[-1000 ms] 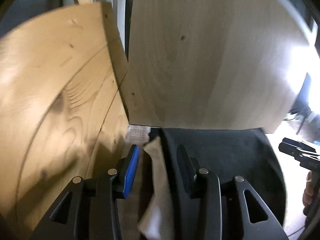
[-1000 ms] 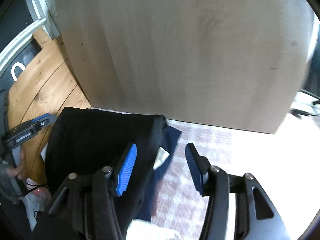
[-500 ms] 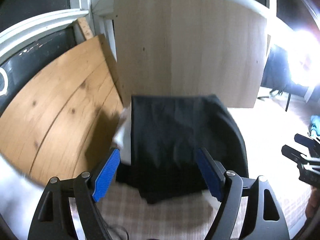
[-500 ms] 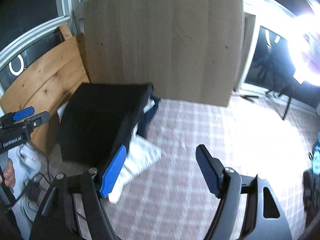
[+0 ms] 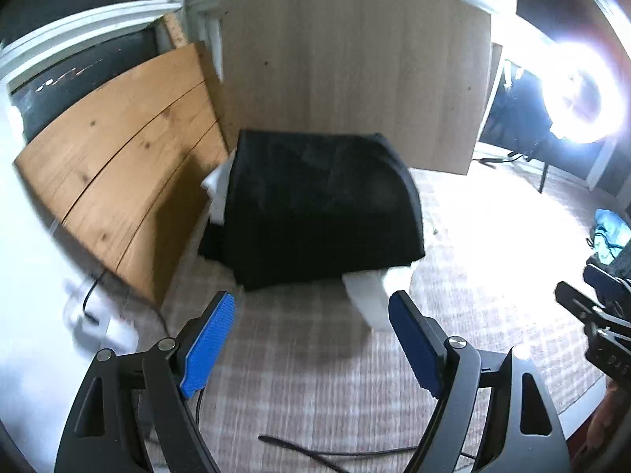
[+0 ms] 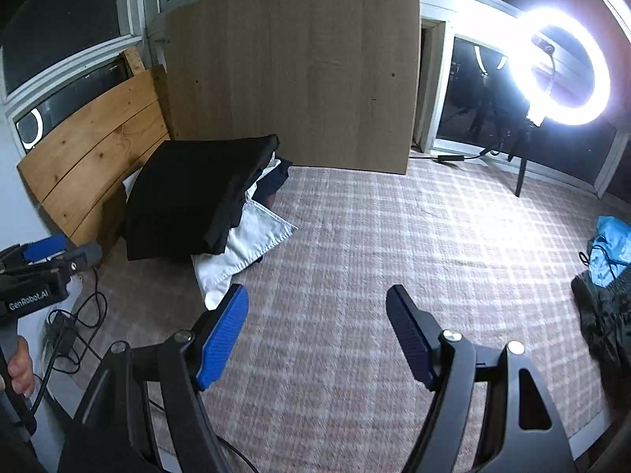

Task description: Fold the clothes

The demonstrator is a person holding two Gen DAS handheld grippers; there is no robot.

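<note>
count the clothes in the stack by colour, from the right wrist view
black folded garment on top: 1
white garment under it: 1
dark navy piece poking out behind: 1
total: 3 showing; more may be hidden underneath

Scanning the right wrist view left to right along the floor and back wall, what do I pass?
Pine board → folded black garment → white cloth → pale wood panel → ring light → blue bag.
</note>
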